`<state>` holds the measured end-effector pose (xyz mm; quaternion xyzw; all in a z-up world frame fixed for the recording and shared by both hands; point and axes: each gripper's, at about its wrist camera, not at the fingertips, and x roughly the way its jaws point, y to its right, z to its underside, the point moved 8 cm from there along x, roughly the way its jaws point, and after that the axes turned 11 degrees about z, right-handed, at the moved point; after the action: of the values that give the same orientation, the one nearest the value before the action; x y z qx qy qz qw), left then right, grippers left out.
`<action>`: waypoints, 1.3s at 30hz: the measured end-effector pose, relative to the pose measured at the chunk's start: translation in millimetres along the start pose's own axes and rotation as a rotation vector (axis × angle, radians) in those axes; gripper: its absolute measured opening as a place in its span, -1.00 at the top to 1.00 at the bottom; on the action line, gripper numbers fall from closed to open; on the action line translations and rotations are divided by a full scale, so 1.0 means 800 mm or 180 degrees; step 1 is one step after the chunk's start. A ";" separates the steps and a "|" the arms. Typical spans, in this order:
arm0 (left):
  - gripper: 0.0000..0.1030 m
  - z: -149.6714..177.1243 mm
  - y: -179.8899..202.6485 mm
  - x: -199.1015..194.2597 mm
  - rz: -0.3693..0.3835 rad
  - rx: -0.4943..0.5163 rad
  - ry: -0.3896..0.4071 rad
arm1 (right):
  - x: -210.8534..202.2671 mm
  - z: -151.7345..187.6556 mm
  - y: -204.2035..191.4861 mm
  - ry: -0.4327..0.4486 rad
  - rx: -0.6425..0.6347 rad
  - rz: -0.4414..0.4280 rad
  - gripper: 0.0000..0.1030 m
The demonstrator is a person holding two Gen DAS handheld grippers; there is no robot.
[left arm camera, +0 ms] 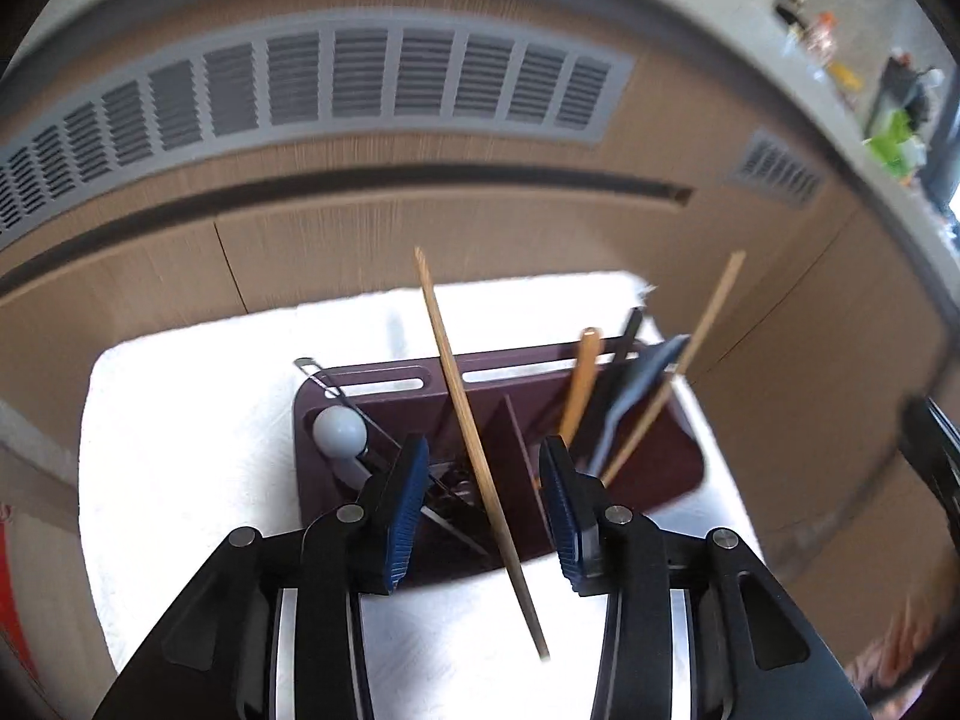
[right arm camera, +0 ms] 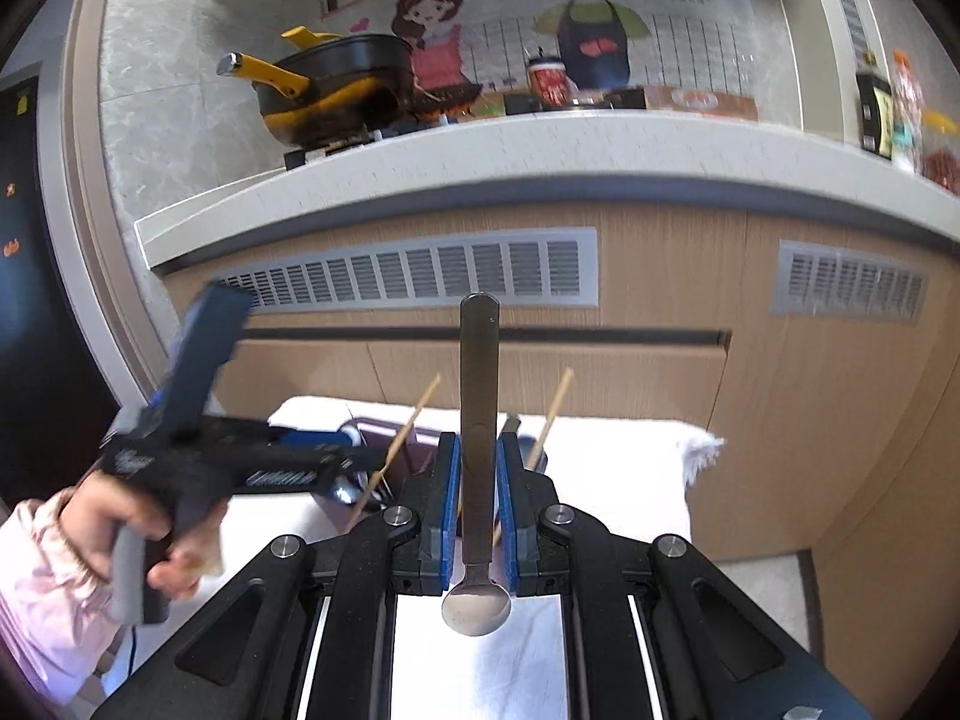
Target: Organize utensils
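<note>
A dark maroon utensil holder with compartments stands on a white cloth. My left gripper is open just above it. A wooden chopstick stands tilted between its jaws, apart from both pads. The right compartment holds another chopstick, a wooden handle and a dark utensil. A white ball-ended utensil sits at the left. My right gripper is shut on a metal spoon, handle up and bowl toward the camera, short of the holder.
A wooden cabinet front with grey vents rises behind the cloth-covered surface. In the right wrist view the countertop carries a black and yellow pan, jars and bottles. The left gripper's body and the person's hand are at left.
</note>
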<state>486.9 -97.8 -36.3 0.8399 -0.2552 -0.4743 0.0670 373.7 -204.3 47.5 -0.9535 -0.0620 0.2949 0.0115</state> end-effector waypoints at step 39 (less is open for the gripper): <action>0.89 -0.028 0.015 -0.095 -0.0423 0.0369 0.2678 | 0.067 -0.071 -0.026 0.0295 0.0106 -0.0065 0.79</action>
<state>469.5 -73.5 37.8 0.9771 -0.1772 -0.0785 0.0873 447.4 -176.2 65.2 -0.9651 -0.0663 0.2512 0.0333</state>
